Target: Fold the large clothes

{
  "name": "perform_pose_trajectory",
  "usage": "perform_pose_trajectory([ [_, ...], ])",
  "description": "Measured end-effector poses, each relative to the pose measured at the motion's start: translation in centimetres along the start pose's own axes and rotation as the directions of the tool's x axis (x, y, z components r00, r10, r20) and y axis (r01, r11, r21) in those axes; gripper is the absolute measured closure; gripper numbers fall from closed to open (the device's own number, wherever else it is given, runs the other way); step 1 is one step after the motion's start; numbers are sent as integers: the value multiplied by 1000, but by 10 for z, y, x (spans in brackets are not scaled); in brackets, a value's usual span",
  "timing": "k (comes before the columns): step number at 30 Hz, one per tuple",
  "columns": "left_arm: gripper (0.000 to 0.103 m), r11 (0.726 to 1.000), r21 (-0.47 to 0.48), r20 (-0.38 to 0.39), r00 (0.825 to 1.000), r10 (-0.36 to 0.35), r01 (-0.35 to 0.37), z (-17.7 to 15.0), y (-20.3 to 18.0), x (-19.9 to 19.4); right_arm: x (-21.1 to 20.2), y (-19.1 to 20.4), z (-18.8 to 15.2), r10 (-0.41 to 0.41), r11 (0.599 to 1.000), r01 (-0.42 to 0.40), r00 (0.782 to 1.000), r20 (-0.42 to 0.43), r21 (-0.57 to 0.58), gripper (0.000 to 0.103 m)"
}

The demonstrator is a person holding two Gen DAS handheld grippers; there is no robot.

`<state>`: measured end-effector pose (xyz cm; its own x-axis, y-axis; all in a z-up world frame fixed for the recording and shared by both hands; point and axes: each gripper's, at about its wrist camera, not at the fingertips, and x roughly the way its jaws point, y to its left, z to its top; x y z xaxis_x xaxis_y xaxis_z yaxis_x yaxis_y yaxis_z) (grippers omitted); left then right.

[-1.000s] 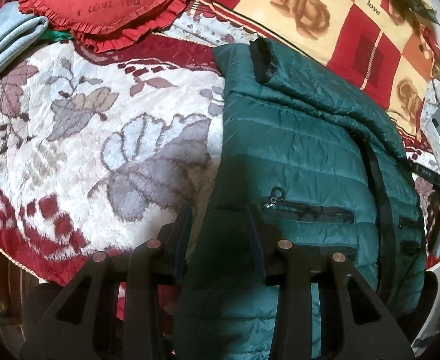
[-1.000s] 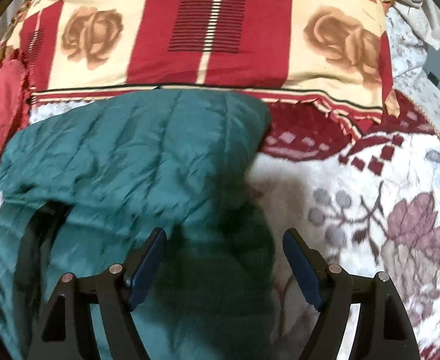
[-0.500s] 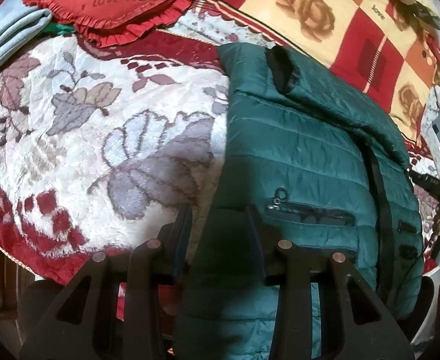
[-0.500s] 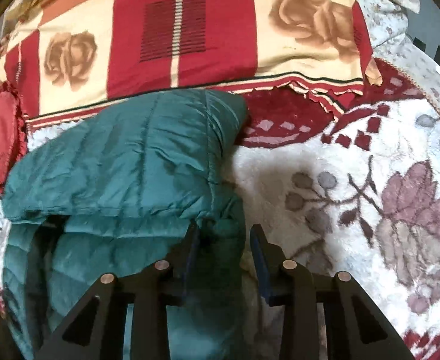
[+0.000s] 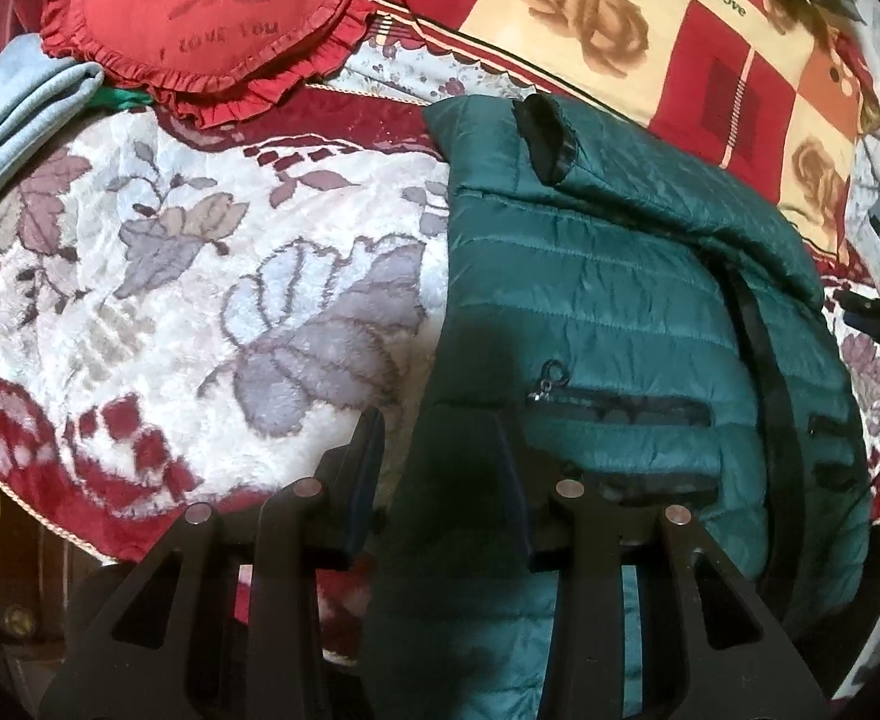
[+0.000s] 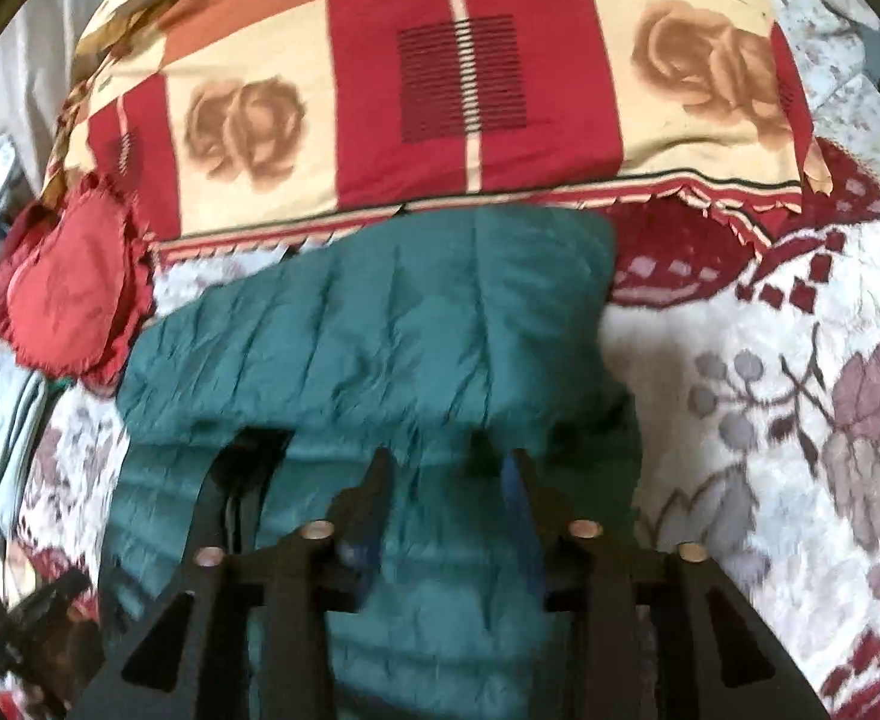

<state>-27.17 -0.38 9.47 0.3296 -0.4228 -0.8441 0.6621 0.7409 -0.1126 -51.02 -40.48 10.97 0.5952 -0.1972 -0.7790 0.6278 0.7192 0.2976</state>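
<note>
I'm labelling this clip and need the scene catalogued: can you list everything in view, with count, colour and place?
Puffer jacket: one, dark green, lying on the blanket, top part folded down over the body.
Blanket: one, white with grey flowers and a dark red border, covering the bed.
Heart cushion: one, red with frills, at the head of the bed on the left.
Patchwork pillow: one, red, cream and orange with rose prints, behind the jacket.
Folded cloth: one stack, pale blue, at the far left edge.
Left gripper: one, black, clamped on the jacket's near left edge.
Right gripper: one, black with blue pads, jaws opening over the jacket's near right side, fabric between them.
</note>
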Motion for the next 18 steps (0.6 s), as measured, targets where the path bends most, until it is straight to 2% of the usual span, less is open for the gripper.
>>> perform_pose_trajectory([
  [8, 67, 1000, 24, -8, 1000, 1, -1, -13, -2, -7, -46, -4, -51, 7, 997, -12, 997, -71, -70, 43],
  [10, 67, 1000, 30, -20, 1000, -6, 6, -18, -2, -7, -56, -7, -66, 12, 997, -19, 996, -85, -76, 34],
  [15, 67, 999, 22, -76, 997, -33, 35, -33, 5, -5, -70, -10, -103, -16, 995, 0, 988, -154, -100, 33],
  [18, 67, 998, -13, -117, 991, -63, 62, -43, 17, -4, -73, -13, -126, -20, 995, 2, 981, -195, -95, 31],
])
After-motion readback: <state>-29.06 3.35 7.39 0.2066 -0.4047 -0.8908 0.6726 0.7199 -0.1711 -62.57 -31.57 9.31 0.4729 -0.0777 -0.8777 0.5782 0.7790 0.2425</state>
